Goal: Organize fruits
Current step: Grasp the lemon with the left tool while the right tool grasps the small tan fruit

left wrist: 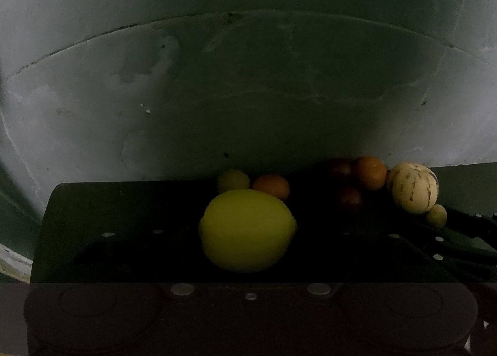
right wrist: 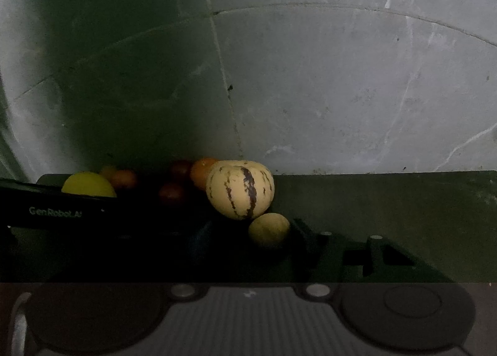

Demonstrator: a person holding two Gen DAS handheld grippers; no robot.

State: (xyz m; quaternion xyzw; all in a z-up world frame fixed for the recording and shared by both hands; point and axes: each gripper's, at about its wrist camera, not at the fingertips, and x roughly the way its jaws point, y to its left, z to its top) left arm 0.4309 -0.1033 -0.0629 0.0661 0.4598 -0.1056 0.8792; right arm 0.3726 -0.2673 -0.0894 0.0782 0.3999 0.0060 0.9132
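Left gripper (left wrist: 248, 250): a lemon (left wrist: 247, 230) is seen centred between the fingers, low in the left wrist view. The fingers are lost in shadow, so it cannot be told whether the lemon is pinched or merely framed. In the right wrist view the dark left gripper body is seen across the lower part of the lemon.

Right gripper (right wrist: 253, 247): a small greenish fruit (right wrist: 268, 233) is seen in front of it, near the dark finger structure on the right. The jaw state cannot be told; the view is too dark.

Fruits, all resting on a dark green surface (right wrist: 388, 200):
- A striped cream fruit (right wrist: 239, 189) is touching the small greenish fruit, just behind and to its left.
- An orange fruit (right wrist: 202, 171) is partly hidden behind the striped fruit.
- Two dark red fruits (right wrist: 172, 193) are placed just left of the orange one, one behind the other.
- Behind the lemon, a small yellow fruit (left wrist: 233, 180) and a second orange fruit (left wrist: 270, 186) are seen side by side.

A grey veined wall (right wrist: 341, 92) is seen behind the surface.
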